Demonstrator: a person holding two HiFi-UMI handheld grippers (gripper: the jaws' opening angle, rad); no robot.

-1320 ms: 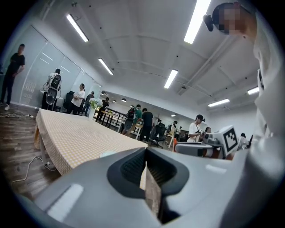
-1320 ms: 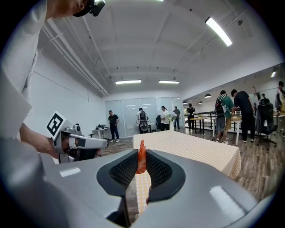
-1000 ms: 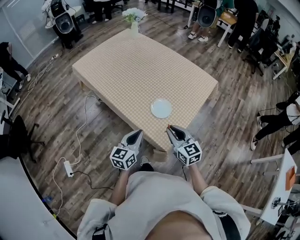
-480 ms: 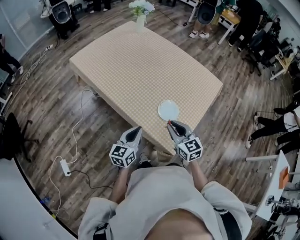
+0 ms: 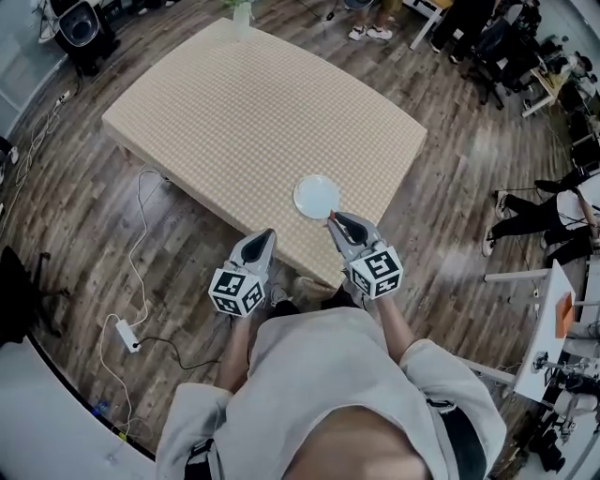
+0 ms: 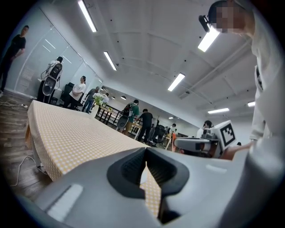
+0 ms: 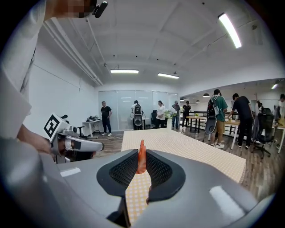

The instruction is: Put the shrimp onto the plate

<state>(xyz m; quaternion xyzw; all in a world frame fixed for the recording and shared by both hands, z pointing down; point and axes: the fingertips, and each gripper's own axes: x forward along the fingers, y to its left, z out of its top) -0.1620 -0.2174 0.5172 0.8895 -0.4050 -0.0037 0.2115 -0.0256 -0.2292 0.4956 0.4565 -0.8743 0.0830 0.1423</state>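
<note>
Clamping on the orange shrimp, the right gripper pinches it upright between its pads, one end poking above the jaws. Left gripper: tips together, nothing between them. Both grippers are side by side at the near edge of the checked table. White plate: bare, on the cloth just beyond the right gripper's tips, with the shrimp near its rim.

The plate lies on the surface near its near edge. Just before it, the right hand-held gripper has the shrimp between its jaws, with the left hand-held gripper to its left. A vase stands at the far corner.
</note>
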